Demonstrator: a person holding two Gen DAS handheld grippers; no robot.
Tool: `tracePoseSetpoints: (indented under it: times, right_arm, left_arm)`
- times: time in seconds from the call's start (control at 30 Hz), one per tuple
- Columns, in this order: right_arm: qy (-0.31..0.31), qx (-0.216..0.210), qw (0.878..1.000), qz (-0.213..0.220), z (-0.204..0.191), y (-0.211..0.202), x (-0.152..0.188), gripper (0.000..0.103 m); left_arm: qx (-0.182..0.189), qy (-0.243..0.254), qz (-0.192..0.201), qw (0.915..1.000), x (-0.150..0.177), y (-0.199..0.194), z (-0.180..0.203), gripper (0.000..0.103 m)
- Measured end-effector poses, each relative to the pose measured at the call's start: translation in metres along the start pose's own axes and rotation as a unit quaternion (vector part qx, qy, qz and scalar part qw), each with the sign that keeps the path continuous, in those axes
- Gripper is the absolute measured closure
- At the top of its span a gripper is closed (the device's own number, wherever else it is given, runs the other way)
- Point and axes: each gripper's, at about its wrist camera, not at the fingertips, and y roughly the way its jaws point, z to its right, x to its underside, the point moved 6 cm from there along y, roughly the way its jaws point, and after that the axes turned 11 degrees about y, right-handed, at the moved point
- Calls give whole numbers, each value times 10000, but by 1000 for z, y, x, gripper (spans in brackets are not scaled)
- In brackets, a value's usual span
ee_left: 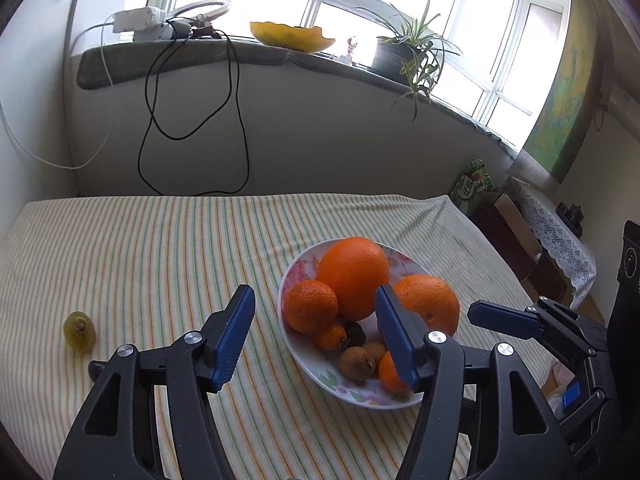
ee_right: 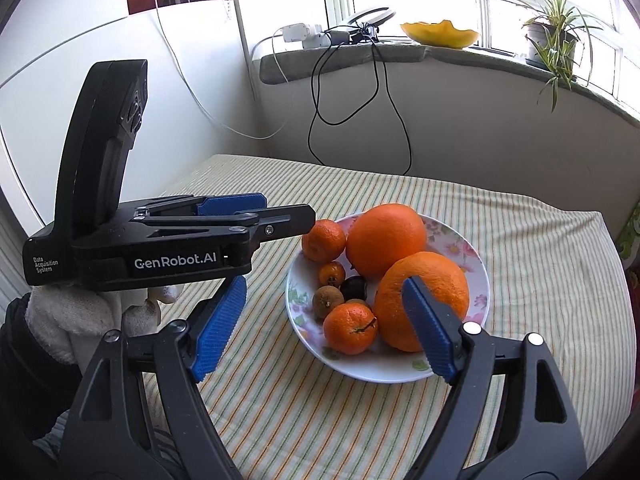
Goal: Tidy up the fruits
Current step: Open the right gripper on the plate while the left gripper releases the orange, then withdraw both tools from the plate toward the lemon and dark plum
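Note:
A floral white plate [ee_left: 296,272] [ee_right: 480,276] on the striped cloth holds two large oranges [ee_left: 354,276] [ee_right: 386,240], mandarins [ee_left: 310,306] [ee_right: 350,328], small brown fruits [ee_left: 357,362] [ee_right: 327,301] and a dark one. A yellow-green fruit [ee_left: 80,334] lies alone on the cloth at the left, with a small dark fruit [ee_left: 96,370] just in front of it. My left gripper [ee_left: 316,340] is open and empty, just left of the plate's near side. My right gripper [ee_right: 326,328] is open and empty, above the plate's near edge; it also shows in the left wrist view [ee_left: 504,320].
The striped cloth [ee_left: 160,260] covers the table against a wall. The windowsill above holds cables, a ring lamp, a yellow melon shell [ee_left: 292,36] and a potted plant [ee_left: 408,52]. A cabinet with a lace cover [ee_left: 556,240] stands to the right.

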Motion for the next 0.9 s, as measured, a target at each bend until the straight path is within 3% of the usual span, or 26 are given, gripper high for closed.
tracePoseSetpoints:
  times: [0.9]
  right_arm:
    - [-227, -366, 9989, -157, -52, 28, -5, 20]
  left_arm:
    - [-585, -359, 52, 9976, 23, -32, -62, 41]
